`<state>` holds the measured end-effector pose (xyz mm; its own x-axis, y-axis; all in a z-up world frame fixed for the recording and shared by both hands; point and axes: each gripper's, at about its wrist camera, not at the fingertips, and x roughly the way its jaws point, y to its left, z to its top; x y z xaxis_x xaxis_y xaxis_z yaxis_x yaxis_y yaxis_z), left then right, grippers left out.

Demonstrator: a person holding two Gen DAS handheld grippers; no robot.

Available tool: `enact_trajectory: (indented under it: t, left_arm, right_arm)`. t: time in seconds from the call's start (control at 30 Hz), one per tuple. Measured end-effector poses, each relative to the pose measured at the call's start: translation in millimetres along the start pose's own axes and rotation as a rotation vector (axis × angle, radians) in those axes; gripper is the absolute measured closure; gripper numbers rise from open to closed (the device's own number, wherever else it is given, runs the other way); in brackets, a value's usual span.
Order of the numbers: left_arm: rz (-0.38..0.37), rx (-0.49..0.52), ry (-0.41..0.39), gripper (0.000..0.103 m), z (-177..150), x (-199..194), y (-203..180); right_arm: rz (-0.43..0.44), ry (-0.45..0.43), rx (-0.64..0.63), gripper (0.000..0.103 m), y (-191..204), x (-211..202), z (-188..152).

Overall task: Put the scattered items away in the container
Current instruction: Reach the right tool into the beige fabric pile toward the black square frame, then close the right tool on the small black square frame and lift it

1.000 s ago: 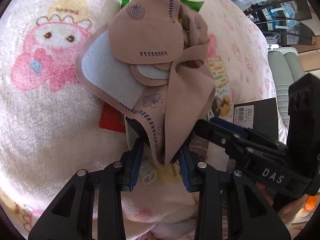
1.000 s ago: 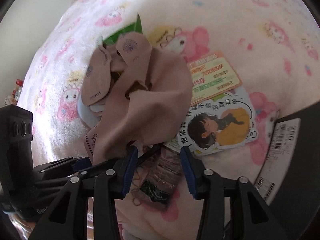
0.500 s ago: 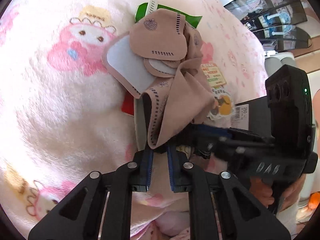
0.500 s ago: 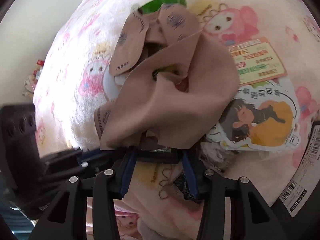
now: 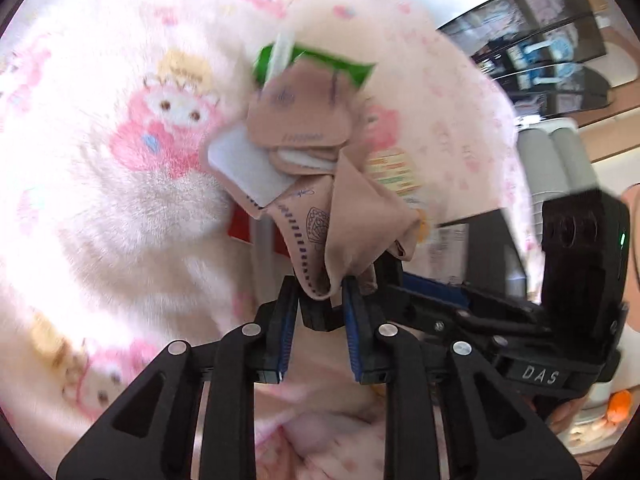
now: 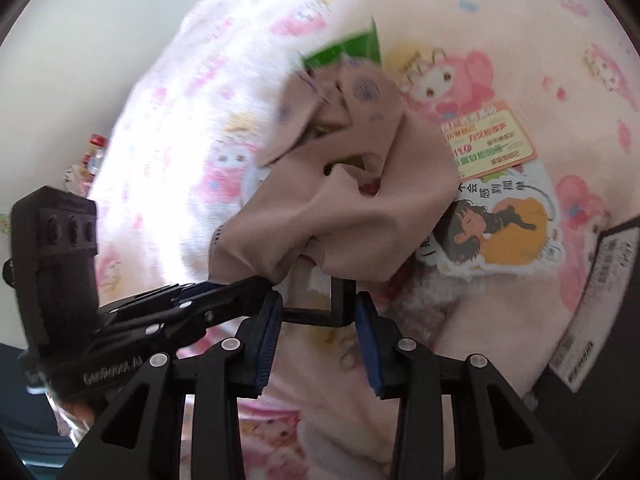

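We see the beige cloth pouch bunched up and lifted at its near corner above the pink cartoon-print blanket, its far end draped over a green packet and a white strip. The pouch's lower fold hangs between the blue pads of the left hand-held gripper; its jaws are opening and we cannot tell whether the pads press the cloth. From the right wrist view, the same pouch sags just above the right hand-held gripper, whose jaws are closing around a black frame-like piece with a flap of cloth dipping toward it; the pads stand apart from the cloth. Beside the pouch lie an orange-bordered card and a sticker of a dark-haired cartoon figure, both flat on the blanket. A dark box with a barcode label sits at the right edge.
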<state>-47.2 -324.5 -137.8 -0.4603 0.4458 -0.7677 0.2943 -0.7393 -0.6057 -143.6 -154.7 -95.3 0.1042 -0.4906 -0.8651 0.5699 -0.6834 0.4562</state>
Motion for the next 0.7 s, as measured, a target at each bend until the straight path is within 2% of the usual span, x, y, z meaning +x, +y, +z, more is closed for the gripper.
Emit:
enact_trajectory:
  t: [0.13, 0.2, 0.33, 0.43, 0.53, 0.7]
  left_arm:
    - [-0.039, 0.022, -0.043, 0.080, -18.7, -32.8, -20.9]
    - [-0.067, 0.034, -0.053, 0.068, -27.4, -40.5, -34.0]
    - [-0.096, 0.049, -0.075, 0.070, -38.2, -50.1, -50.6]
    - [-0.107, 0.067, -0.083, 0.075, -44.5, -58.4, -52.0]
    - [-0.062, 0.057, -0.069, 0.075, -49.5, -47.7, -54.5]
    - [-0.054, 0.034, 0.023, 0.075, -51.2, -23.6, -29.2]
  right_arm:
    - [0.055, -0.111, -0.006, 0.069, 16.5, -50.3, -31.9]
    - [0.069, -0.147, 0.007, 0.069, 18.6, -66.2, -43.7]
    - [0.049, -0.205, 0.007, 0.071, 27.6, -90.3, -68.7]
    - [0.064, -0.218, 0.010, 0.071, 24.1, -95.6, -80.2]
    - [0.073, -0.203, -0.008, 0.071, 26.0, -92.5, -88.9]
    - [-0.034, -0.166, 0.038, 0.071, -0.7, -66.6, -90.6]
